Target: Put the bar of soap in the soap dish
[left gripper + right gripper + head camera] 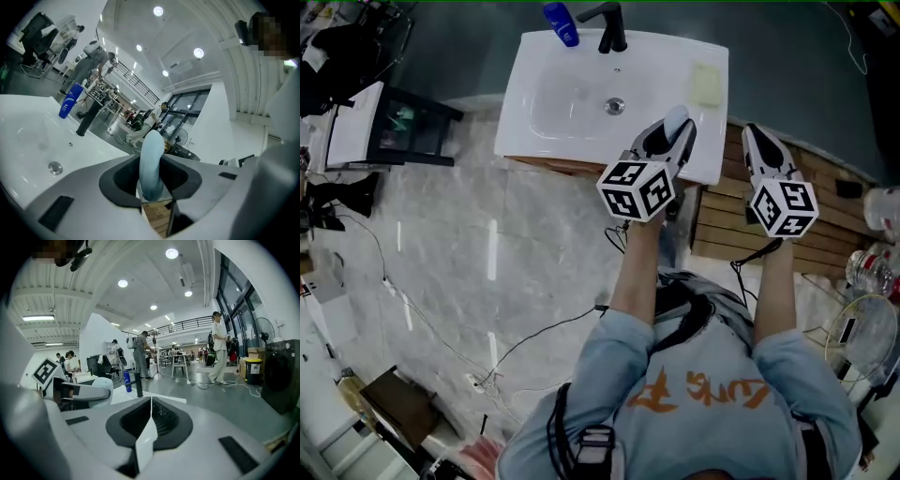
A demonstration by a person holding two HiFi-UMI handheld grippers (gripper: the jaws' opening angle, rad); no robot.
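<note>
1. The left tool [672, 131] is gripping the soap [152, 159], a pale blue bar. Both pads are pressing on its flat sides, and the bar is standing on edge and sticking out past the tips.
2. In the head view this tool is hanging at centre frame, over the lower right corner of the white sink [546, 66], with its tips pointing toward the top of the frame.
3. The right tool [150, 420] is showing its jaws closed together with nothing between them. In the head view it is sitting just right of the left tool, off the sink and over wooden slats [825, 202].
4. The dish [706, 82], a flat pale green rectangle, is lying on the sink's rim at upper right of centre. It is just above the left tool's tips and is not touching the soap.
5. A black tap [610, 26] and a blue bottle [562, 22] are standing along the sink's top edge, and the drain [615, 106] is sitting in the middle of the bowl.
</note>
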